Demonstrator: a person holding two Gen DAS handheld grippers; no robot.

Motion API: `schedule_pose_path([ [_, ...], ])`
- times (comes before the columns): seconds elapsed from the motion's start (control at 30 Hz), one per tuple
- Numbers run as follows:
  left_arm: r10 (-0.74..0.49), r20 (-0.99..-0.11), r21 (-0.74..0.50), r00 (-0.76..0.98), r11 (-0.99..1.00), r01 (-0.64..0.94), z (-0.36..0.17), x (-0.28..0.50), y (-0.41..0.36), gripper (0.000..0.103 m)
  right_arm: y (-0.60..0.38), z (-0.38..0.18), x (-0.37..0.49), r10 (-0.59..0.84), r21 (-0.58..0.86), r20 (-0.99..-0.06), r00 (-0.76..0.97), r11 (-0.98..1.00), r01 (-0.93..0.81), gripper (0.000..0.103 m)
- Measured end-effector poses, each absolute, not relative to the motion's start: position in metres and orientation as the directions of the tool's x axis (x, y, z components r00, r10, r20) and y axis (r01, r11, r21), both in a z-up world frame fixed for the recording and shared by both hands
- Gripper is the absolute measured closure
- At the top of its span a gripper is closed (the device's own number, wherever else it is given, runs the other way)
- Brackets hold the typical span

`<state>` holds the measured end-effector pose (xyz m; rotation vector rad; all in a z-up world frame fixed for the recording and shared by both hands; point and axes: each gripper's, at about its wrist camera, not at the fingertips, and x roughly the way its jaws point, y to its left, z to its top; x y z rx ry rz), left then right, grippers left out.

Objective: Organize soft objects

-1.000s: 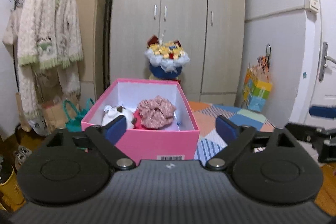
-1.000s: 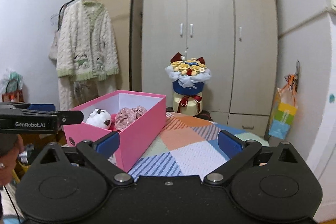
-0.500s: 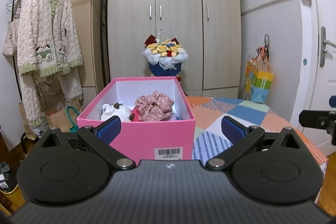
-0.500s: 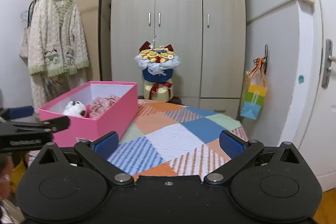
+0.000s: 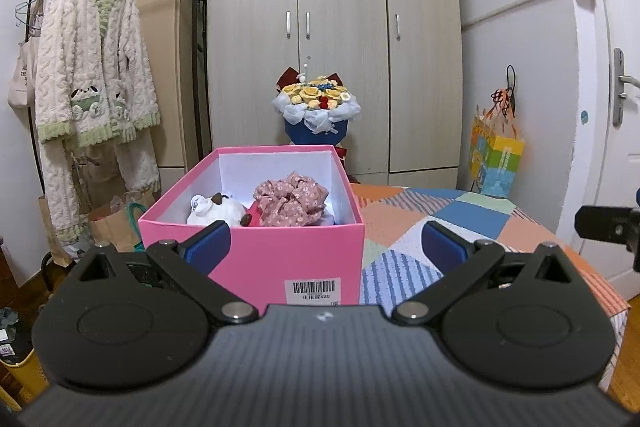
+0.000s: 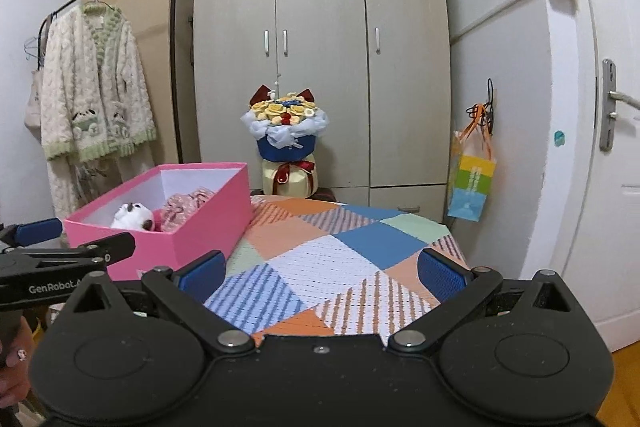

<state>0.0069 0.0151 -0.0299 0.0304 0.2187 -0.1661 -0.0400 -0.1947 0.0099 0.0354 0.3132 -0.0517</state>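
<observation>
A pink box (image 5: 256, 259) stands on the left of the patchwork table cover (image 5: 404, 223). Inside it lie a white plush toy (image 5: 216, 209) and a pink floral fabric bundle (image 5: 290, 203). My left gripper (image 5: 325, 247) is open and empty, held in front of the box's near wall. My right gripper (image 6: 320, 273) is open and empty, above the table cover to the right of the box (image 6: 180, 227), where the plush (image 6: 132, 215) and the fabric bundle (image 6: 184, 203) also show.
A flower bouquet (image 5: 316, 115) stands behind the table before a grey wardrobe (image 5: 332, 39). A fluffy cardigan (image 5: 92, 99) hangs on a rack at left. A colourful gift bag (image 5: 496, 163) hangs on the right wall beside a white door (image 6: 616, 147).
Both grippers have pulled back and levelled out; the box now looks slightly farther off in both views. Both stay open and empty. The box's contents have not moved.
</observation>
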Motion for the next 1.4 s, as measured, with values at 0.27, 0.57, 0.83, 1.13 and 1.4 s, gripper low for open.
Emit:
schedule_pose_path([
  [0.27,-0.138,-0.217,0.02,0.966,0.989,0.145,-0.033,0.01,0.009,0.0,-0.196,0.006,-0.033,-0.136,-0.028,-0.31,0.941,0.991,0.134,0.0],
  [0.57,-0.078,-0.224,0.058,0.971,0.994,0.094,-0.039,0.014,0.004,0.0,-0.194,0.008,-0.041,-0.124,-0.036,-0.285,0.951,0.992,0.118,0.0],
  [0.83,-0.078,-0.227,0.055,0.971,0.994,0.093,-0.038,0.011,0.01,0.0,-0.192,0.007,-0.042,-0.139,-0.049,-0.274,0.951,0.99,0.131,0.0],
  [1.13,-0.077,-0.213,0.057,0.974,0.994,0.091,-0.034,0.005,0.014,0.0,-0.194,0.002,-0.037,-0.172,-0.058,-0.265,0.949,0.985,0.162,0.0],
  [1.4,-0.075,-0.201,0.075,0.977,0.993,0.091,-0.034,0.003,0.012,0.0,-0.194,0.002,-0.037,-0.164,-0.053,-0.268,0.949,0.986,0.156,0.0],
])
